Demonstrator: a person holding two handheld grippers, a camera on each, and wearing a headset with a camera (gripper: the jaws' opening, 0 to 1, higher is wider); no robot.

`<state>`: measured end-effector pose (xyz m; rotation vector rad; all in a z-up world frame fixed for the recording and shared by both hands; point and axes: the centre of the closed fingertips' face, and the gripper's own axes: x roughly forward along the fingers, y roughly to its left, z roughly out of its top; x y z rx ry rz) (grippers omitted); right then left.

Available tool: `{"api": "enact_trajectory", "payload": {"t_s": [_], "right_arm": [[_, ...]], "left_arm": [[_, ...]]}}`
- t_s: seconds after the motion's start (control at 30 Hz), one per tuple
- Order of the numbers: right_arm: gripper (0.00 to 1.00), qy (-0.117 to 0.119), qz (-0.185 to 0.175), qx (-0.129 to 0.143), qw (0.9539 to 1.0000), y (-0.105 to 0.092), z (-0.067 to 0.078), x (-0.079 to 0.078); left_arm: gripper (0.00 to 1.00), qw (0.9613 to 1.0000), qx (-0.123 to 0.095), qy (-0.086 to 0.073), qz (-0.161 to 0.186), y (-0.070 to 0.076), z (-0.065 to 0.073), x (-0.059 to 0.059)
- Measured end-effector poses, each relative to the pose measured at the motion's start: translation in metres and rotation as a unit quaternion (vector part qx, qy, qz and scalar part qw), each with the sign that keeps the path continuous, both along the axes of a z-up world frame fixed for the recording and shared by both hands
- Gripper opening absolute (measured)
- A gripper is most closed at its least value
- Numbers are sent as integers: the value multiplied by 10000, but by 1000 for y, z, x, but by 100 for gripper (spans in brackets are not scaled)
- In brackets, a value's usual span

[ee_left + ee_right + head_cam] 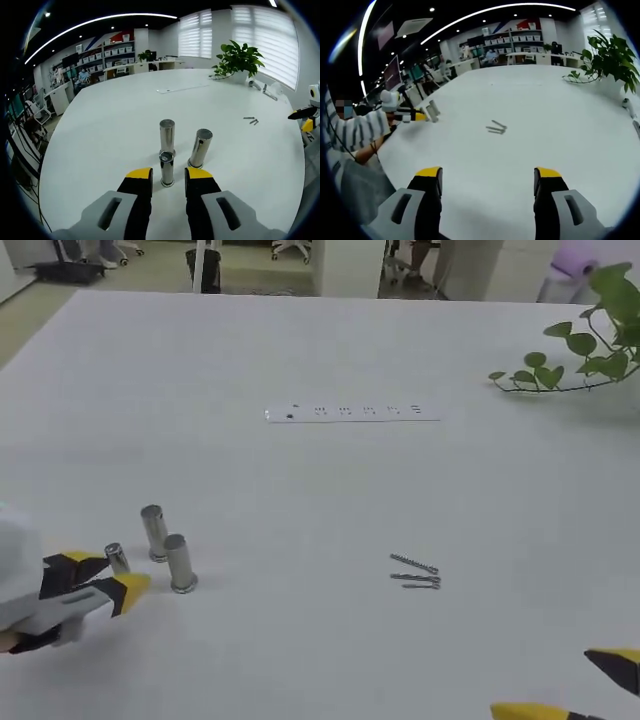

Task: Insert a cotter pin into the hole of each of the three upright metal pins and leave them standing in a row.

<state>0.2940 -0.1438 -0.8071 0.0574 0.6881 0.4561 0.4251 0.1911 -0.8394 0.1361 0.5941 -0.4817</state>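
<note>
The left gripper (168, 176) held its jaws apart either side of the nearest metal pin (166, 164), upright at the table's (320, 490) near left; the right gripper (489, 181) gaped wide, cotter pins (415, 572) lying further right

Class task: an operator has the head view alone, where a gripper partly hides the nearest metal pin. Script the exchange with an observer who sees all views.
Operator: Is the left gripper shut on the nearest metal pin?
Observer: No; it is open, the pin upright between its tips, a gap each side.
Operator: And the right gripper?
Observer: Open wide, facing the cotter pins.
</note>
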Motion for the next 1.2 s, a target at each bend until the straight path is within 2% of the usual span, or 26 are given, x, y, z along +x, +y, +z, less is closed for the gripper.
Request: {"api": "enact_trajectory", "payload": {"t_s": [0.17,0.4,0.53,0.67,0.9,1.07,1.1,1.17,1.2], "right_arm": [[76,70,32,-23,10000,0,-4,-1],[75,25,54,-19,10000,-3,-2,3],[75,27,76,-31,10000,-3,-2,3],[74,31,105,-10,9999,-3,-2,3],[73,116,227,-15,9997,-2,-6,0],[73,76,215,6,9997,-4,-5,3],[73,74,215,12,9997,-4,-5,3],[73,65,220,14,9997,-4,-5,3],[73,57,217,17,9997,-4,-5,3]], "left_arm": [[19,10000,-52,9,29,0,-1,3],[15,9999,-136,18,9,-4,-1,8],[13,9999,-102,36,58,-4,-4,10],[9,9998,-169,-10,95,-5,-2,13],[8,9992,-333,38,224,-6,-1,14],[8,9990,-317,54,325,-4,-1,15],[8,9990,-161,41,406,0,-1,14],[8,9993,131,-58,342,4,-1,14],[8,9993,72,-44,373,2,-1,12]]}}
